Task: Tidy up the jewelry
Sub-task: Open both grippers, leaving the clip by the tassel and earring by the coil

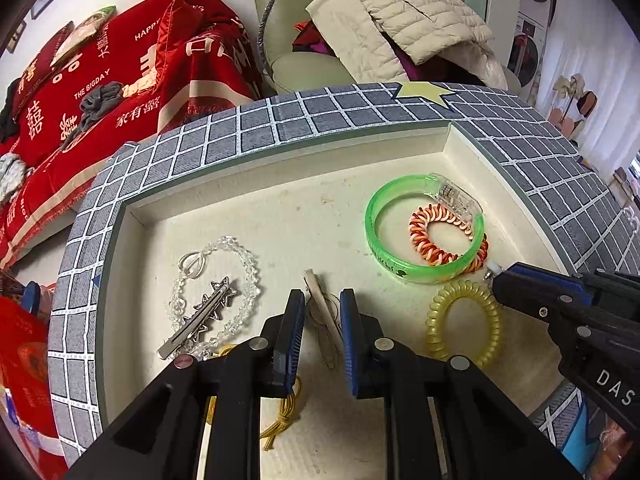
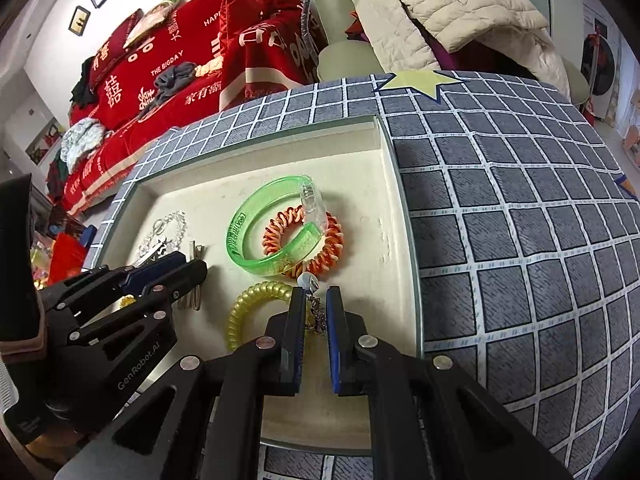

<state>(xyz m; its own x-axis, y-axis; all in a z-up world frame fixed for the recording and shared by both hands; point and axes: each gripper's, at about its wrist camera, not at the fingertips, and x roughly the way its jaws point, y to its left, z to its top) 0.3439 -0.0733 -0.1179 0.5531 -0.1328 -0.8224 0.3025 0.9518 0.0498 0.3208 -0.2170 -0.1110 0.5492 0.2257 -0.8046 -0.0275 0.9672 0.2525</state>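
Observation:
A cream tray (image 1: 280,208) holds the jewelry. My left gripper (image 1: 323,300) is open, its jaws on either side of a flat metal hair clip (image 1: 320,312). A clear bead bracelet (image 1: 244,256) and a silver star clip (image 1: 200,316) lie to its left. A gold cord (image 1: 280,420) lies under the gripper. A green bangle (image 1: 424,268) overlaps an orange coil tie (image 1: 428,220) at right, with a yellow coil tie (image 1: 464,320) below. My right gripper (image 2: 312,300) has its jaws around a small chain with a pearl (image 2: 308,280); I cannot tell if it grips it.
The tray sits on a grey grid-patterned cloth (image 2: 520,240) with a yellow star (image 2: 416,80). Behind are a red sofa cover (image 1: 140,72) and a chair with a beige quilted jacket (image 1: 400,20).

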